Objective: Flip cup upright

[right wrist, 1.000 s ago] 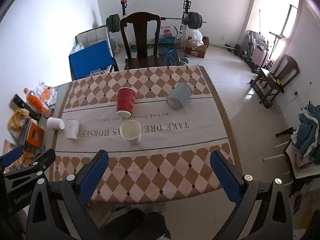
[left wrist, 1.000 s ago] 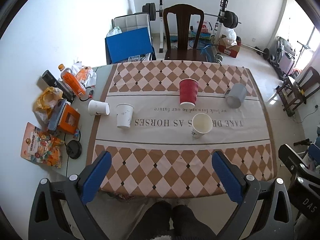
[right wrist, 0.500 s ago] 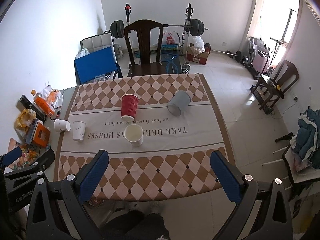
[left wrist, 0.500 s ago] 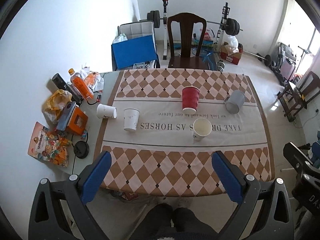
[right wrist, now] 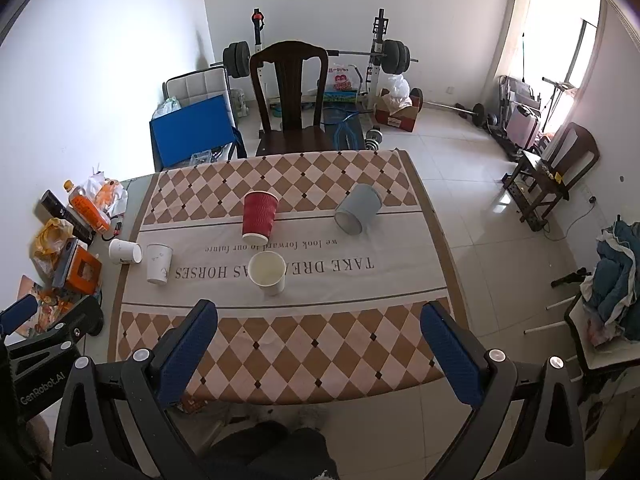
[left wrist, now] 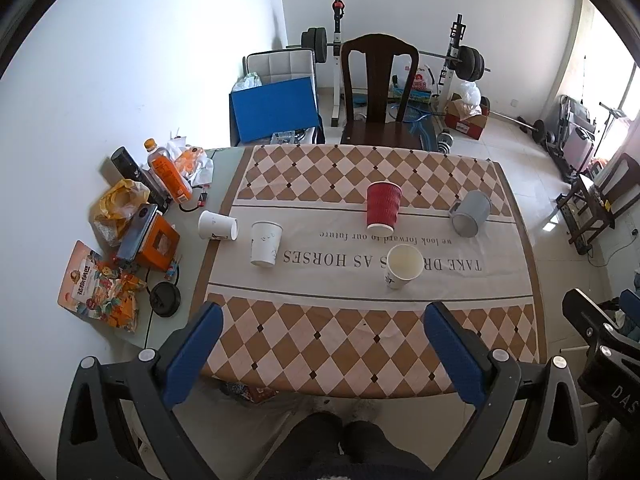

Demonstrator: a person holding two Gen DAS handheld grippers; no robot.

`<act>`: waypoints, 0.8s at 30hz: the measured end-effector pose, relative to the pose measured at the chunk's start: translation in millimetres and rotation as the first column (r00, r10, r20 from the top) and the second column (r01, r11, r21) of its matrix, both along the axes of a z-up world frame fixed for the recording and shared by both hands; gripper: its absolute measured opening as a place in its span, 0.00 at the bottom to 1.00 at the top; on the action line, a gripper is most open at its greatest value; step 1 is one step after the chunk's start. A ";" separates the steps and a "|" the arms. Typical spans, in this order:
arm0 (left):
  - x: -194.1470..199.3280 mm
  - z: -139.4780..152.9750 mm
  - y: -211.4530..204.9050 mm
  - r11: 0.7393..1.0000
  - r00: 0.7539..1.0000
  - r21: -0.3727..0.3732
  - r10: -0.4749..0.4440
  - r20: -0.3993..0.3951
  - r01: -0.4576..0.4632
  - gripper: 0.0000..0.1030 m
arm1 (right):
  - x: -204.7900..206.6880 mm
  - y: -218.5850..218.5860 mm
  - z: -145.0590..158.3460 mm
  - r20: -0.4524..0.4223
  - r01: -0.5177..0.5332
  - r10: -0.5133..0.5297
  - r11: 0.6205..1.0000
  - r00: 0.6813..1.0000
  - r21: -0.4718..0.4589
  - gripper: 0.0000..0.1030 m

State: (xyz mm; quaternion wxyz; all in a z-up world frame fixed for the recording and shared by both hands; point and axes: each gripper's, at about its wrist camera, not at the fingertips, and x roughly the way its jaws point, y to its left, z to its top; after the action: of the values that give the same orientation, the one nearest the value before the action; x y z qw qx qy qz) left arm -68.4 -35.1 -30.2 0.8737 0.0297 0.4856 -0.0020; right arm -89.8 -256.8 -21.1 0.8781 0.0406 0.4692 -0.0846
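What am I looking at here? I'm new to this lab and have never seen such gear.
No robot: a person holds two hand-held tongs, each with a fisheye camera looking along its blue-padded fingers. One picture is from the left tongs, the other from the right tongs; both are open and hold nothing. Below is a table with a brown-and-cream checked cloth. On it: an upside-down red ribbed paper cup, a grey cup lying on its side, an upright white paper cup, an upside-down white cup and a tipped-over white cup.
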 end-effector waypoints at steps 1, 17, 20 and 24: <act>0.3 -0.3 -0.9 1.000 1.000 0.002 0.003 -0.002 -0.003 0.99 | -0.1 -0.1 -0.1 0.000 0.001 -0.001 1.000 1.000 0.002 1.00; 1.1 -3.6 0.6 1.000 1.000 0.010 0.010 -0.004 -0.010 0.99 | 4.8 4.1 -3.5 -0.010 -0.009 0.009 1.000 1.000 -0.003 1.00; 0.0 -5.3 1.6 1.000 1.000 0.011 0.010 -0.009 -0.010 0.99 | 4.3 4.5 -5.3 -0.013 -0.013 0.013 1.000 1.000 0.001 1.00; -1.3 -12.4 0.1 1.000 1.000 0.026 0.013 -0.022 -0.013 0.99 | 3.4 5.7 -6.8 -0.014 -0.017 0.017 1.000 1.000 0.003 1.00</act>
State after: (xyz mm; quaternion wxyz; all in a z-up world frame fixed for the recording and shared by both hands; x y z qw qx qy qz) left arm -69.7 -35.0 -42.7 0.8678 0.0376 0.4955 0.0095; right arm -86.4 -251.1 -27.9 0.8755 0.0373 0.4757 -0.0767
